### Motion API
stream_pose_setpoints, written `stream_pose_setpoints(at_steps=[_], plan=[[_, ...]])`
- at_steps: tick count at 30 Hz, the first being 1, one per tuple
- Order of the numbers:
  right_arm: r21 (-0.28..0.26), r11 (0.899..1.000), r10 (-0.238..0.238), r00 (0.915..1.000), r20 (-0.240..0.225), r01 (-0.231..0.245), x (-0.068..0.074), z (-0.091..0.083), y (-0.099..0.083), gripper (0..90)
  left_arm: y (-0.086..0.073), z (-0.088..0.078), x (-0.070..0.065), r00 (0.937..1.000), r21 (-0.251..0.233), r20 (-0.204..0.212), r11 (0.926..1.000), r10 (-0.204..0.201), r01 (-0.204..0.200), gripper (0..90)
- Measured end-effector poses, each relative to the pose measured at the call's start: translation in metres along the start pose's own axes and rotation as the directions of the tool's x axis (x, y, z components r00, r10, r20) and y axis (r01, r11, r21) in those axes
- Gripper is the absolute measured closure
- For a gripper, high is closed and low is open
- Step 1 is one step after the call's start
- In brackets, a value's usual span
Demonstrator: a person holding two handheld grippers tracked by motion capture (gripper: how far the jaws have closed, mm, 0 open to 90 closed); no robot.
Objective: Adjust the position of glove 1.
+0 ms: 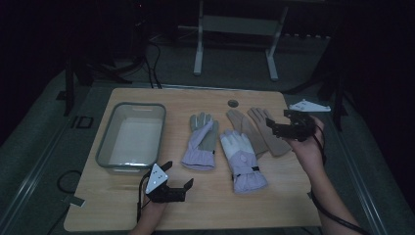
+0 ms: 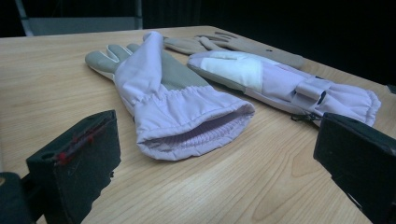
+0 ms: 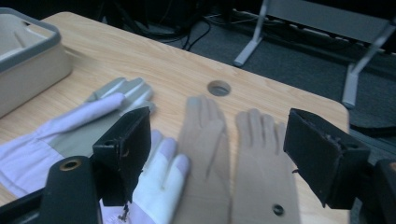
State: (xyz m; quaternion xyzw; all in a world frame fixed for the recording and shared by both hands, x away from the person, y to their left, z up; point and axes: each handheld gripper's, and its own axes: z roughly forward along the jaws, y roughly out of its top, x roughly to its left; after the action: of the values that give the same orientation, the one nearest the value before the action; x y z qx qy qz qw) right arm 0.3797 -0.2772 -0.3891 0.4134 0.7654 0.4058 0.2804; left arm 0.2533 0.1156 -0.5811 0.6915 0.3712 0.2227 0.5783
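Tan gloves [image 1: 266, 131] lie side by side at the bench's [image 1: 117, 205] two o'clock, fingers toward twelve, directly beneath the right tongs [image 1: 280, 122], which hover released and empty. Left tongs [image 1: 177, 175], also released, sit at seven o'clock, farther off.

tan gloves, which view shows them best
The right gripper view: the tan gloves lie flat side by side, close up beyond its open jaws. The high view shows them small and partly overlapped by a lilac glove. The left gripper view catches only their far fingers.
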Motion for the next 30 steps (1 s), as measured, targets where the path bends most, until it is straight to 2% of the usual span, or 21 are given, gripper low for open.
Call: stream_pose_setpoints(at_steps=[3, 4, 6, 11, 14, 17, 19, 20, 21, 24, 30], plan=[[0.006, 1.000, -0.014, 0.9997, -0.018, 0.014, 0.007, 0.006, 0.005, 23.2, 0.000, 0.000, 0.000, 1.0000, 0.001, 0.003, 1.0000, 0.001, -0.001, 0.8], [0.005, 1.000, -0.019, 0.9992, -0.035, 0.019, 0.015, 0.012, 0.009, 25.9, 0.000, 0.000, 0.000, 1.0000, 0.001, 0.005, 1.0000, 0.003, -0.003, 0.8], [-0.012, 0.999, -0.031, 0.9987, -0.039, 0.031, 0.023, 0.018, 0.012, 30.0, 0.000, 0.000, 0.000, 1.0000, 0.001, 0.009, 1.0000, 0.004, -0.004, 0.8], [-0.002, 0.996, -0.090, 0.9940, -0.062, 0.090, 0.045, 0.035, 0.021, 33.5, 0.000, 0.000, 0.001, 0.9999, 0.001, 0.013, 1.0000, -0.001, 0.001, 0.8], [0.006, 0.995, -0.095, 0.9925, -0.076, 0.096, 0.053, 0.043, 0.024, 34.7, 0.000, 0.000, 0.000, 0.9998, 0.004, 0.017, 1.0000, 0.005, -0.005, 0.8], [0.028, 0.994, -0.097, 0.9871, -0.128, 0.101, 0.068, 0.061, 0.028, 37.0, 0.000, 0.000, 0.000, 0.9998, 0.002, 0.019, 1.0000, 0.004, -0.004, 0.8], [0.041, 0.993, -0.101, 0.9841, -0.146, 0.108, 0.076, 0.070, 0.028, 37.0, 0.000, 0.000, 0.000, 0.9998, 0.002, 0.019, 1.0000, 0.004, -0.004, 0.8], [0.047, 0.993, -0.096, 0.9825, -0.160, 0.105, 0.079, 0.075, 0.028, 37.1, 0.000, 0.000, 0.000, 1.0000, 0.004, 0.005, 1.0000, 0.007, -0.007, 0.8], [0.047, 0.993, -0.096, 0.9825, -0.160, 0.105, 0.079, 0.075, 0.028, 37.1, 0.000, 0.000, 0.000, 1.0000, 0.004, 0.005, 1.0000, 0.007, -0.007, 0.8], [0.075, 0.993, -0.075, 0.9750, -0.209, 0.093, 0.096, 0.095, 0.026, 39.0, 0.000, 0.000, 0.002, 0.9998, 0.005, 0.011, 0.9999, -0.014, 0.014, 0.8], [0.129, 0.984, -0.089, 0.9670, -0.239, 0.123, 0.123, 0.126, 0.016, 38.8, 0.000, 0.000, 0.002, 0.9999, 0.005, 0.016, 1.0000, -0.004, 0.004, 0.8]])
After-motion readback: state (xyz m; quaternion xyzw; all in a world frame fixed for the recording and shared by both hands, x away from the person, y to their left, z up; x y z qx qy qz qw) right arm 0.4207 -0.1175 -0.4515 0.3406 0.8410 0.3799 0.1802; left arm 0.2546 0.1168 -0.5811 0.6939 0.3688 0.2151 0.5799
